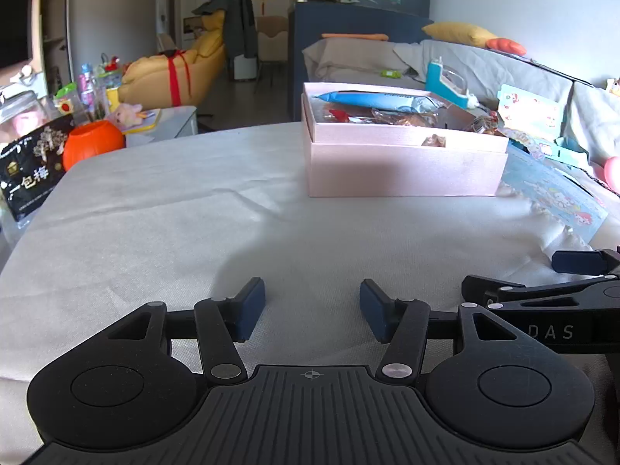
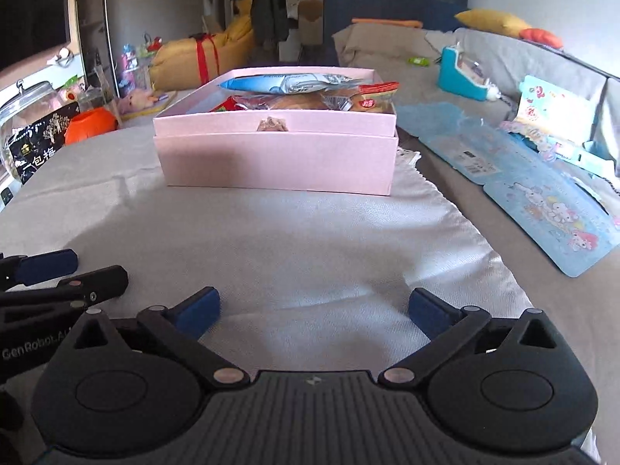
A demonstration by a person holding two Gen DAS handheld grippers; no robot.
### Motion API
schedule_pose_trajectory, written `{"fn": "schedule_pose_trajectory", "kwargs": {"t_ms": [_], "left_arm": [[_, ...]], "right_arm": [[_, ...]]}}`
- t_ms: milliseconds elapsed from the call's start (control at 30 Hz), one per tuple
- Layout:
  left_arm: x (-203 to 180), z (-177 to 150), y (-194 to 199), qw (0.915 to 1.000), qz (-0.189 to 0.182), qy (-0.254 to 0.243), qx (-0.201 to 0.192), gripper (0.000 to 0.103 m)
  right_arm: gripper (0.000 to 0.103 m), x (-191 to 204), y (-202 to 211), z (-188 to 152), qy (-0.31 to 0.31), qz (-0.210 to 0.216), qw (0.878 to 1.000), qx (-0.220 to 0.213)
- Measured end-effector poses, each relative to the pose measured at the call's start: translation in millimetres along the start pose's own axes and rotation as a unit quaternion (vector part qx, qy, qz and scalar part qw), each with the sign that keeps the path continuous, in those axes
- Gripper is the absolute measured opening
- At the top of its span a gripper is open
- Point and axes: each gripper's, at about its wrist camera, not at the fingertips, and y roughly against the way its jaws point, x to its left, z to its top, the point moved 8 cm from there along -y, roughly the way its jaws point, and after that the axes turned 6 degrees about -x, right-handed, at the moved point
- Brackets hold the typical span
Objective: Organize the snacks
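A pink box [image 1: 403, 168] [image 2: 279, 155] stands on the white cloth [image 1: 174, 213] [image 2: 271, 232], filled with snacks: a long blue packet [image 1: 372, 100] [image 2: 283, 82], a red-wrapped snack [image 2: 378, 97] and a brown pastry [image 2: 298, 102]. My left gripper [image 1: 312, 306] is open low over the cloth, nothing between its blue pads. My right gripper [image 2: 314, 308] is open wide, also empty, facing the box from the near side. Each gripper shows at the edge of the other's view: the right gripper's finger [image 1: 581, 261], the left gripper's finger [image 2: 46, 261].
A black snack bag [image 1: 31, 170] [image 2: 35, 143] and an orange pumpkin-shaped pot [image 1: 93, 147] [image 2: 91, 124] sit at the far left. Blue cartoon packaging [image 1: 558, 193] [image 2: 542, 193] lies to the right of the box. A grey sofa [image 1: 484, 66] stands behind.
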Motion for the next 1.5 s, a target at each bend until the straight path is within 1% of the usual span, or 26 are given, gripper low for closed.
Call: {"fn": "schedule_pose_trajectory", "kwargs": {"t_ms": [1500], "left_arm": [[0.4, 0.3, -1.3, 1.0, -0.001, 0.0, 0.0, 0.06]], "right_arm": [[0.103, 1.4, -0.1, 1.0, -0.001, 0.0, 1.0, 0.0]]}}
